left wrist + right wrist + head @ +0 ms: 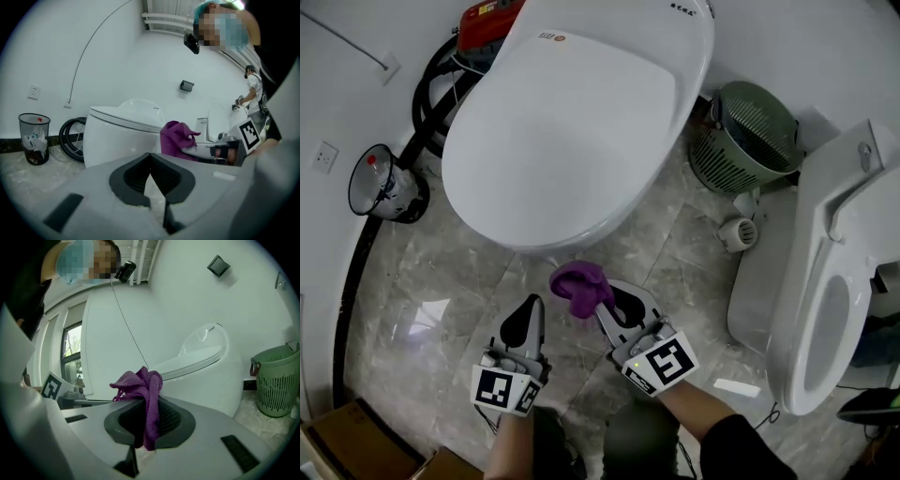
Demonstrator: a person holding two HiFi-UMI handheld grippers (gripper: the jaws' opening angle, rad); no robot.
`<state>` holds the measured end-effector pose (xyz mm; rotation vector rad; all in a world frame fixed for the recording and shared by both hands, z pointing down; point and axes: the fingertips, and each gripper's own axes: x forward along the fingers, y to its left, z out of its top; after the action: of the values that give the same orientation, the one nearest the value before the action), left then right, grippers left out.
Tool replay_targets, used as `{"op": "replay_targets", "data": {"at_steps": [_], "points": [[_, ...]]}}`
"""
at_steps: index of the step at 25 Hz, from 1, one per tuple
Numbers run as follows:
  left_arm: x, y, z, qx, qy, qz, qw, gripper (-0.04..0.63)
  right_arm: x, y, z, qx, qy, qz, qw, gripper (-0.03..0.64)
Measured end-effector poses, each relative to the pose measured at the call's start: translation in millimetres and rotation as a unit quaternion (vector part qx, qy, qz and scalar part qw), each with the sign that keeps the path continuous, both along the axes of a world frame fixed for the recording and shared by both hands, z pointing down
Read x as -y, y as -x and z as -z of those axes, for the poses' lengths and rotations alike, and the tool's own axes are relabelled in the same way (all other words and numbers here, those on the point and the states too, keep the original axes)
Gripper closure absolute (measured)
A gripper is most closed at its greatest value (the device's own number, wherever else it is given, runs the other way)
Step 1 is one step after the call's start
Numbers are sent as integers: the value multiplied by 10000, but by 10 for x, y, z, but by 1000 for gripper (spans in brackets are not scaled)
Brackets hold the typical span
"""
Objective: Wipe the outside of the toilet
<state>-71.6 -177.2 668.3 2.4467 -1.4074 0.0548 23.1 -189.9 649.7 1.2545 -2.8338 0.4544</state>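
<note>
- While your right gripper [602, 304] pinches the purple cloth [578, 284], the toilet [572, 122] lies just ahead.
- Your left gripper [531, 304], closed and empty, sits farther from the toilet.

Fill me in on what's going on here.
A person faces a closed white toilet with a gripper in each hand. The right gripper is shut on a purple cloth, held low by the bowl's front; whether the cloth touches the bowl is unclear. The left gripper hangs beside it, shut and empty. No wiping contact is visible yet.
</note>
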Motion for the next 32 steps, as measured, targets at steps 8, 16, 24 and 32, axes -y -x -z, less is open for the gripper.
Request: {"op": "replay_targets", "data": {"at_steps": [8, 16, 24, 32], "points": [[113, -49, -251, -34, -269, -95, 9996, 592, 323, -2, -232, -103, -286, -49, 9995, 577], [-13, -165, -414, -147, -211, -239, 9994, 592, 616, -378, -258, -237, -359, -516, 9977, 577], [86, -297, -319, 150, -398, -280, 9987, 592, 863, -687, -280, -206, -465, -535, 9973, 575], [146, -469, -446, 232, -294, -383, 9986, 592, 1387, -1374, -349, -270, -430, -1130, 9923, 577]]}}
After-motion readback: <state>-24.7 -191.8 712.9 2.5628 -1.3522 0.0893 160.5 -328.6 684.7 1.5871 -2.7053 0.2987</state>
